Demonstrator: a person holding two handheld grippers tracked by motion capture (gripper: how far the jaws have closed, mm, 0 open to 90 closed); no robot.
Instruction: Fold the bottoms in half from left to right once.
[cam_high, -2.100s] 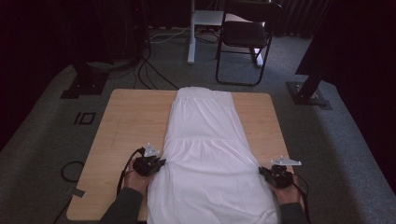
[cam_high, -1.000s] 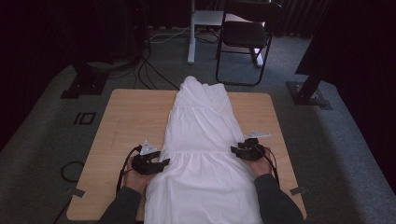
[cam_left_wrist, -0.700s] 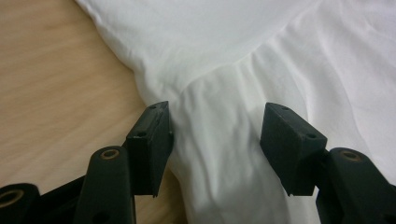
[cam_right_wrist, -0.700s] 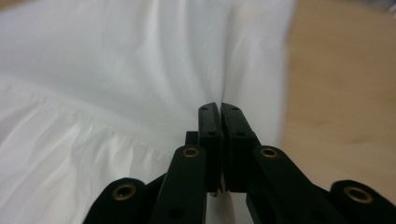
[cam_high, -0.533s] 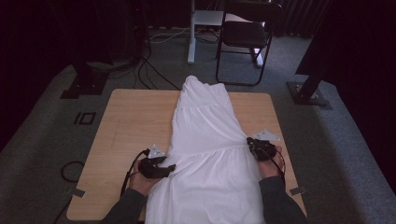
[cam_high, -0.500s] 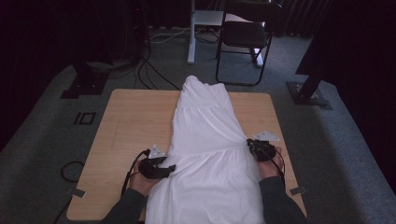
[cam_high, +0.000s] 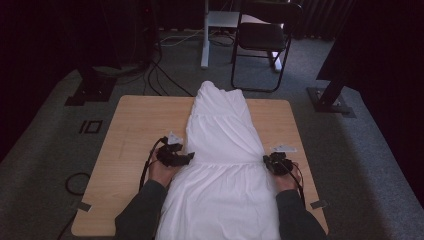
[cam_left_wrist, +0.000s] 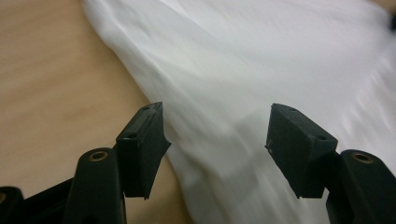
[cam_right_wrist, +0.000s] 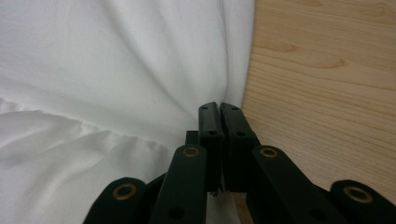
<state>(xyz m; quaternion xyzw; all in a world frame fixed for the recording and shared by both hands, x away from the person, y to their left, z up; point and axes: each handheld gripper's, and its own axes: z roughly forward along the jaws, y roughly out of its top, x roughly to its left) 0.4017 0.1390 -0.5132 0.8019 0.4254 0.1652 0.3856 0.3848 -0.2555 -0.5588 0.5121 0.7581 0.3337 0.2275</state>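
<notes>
The fingers (cam_left_wrist: 142, 147) of the left gripper (cam_left_wrist: 217, 149) are standing apart and have just been opening further, with the white dress (cam_high: 222, 165) lying beneath and between them, its fabric not pressed by either pad. In the left gripper view the left-hand jaw is hovering over the border where the cloth meets the wooden table (cam_left_wrist: 51, 93), while the other jaw is sitting over the white fabric itself. The fingers (cam_right_wrist: 210, 140) of the right gripper (cam_right_wrist: 219, 114) are lying pressed together, their tips sitting right at the dress's edge where the fabric is bunching into folds beside the bare wood; whether a pinch of cloth is caught between them I cannot tell. In the high view the dress is stretching lengthwise down the middle of the table (cam_high: 130, 130), its narrow top pointing to the far edge and its wide skirt spreading toward the person and hanging over the near edge. The left gripper (cam_high: 176, 155) is resting at the dress's left side at the gathered waist seam, and the right gripper (cam_high: 276, 163) is sitting at the right side of the same seam. Both forearms in dark sleeves (cam_high: 142, 210) are coming in from the near edge. A black chair (cam_high: 262, 40) is standing on the carpet beyond the table.
</notes>
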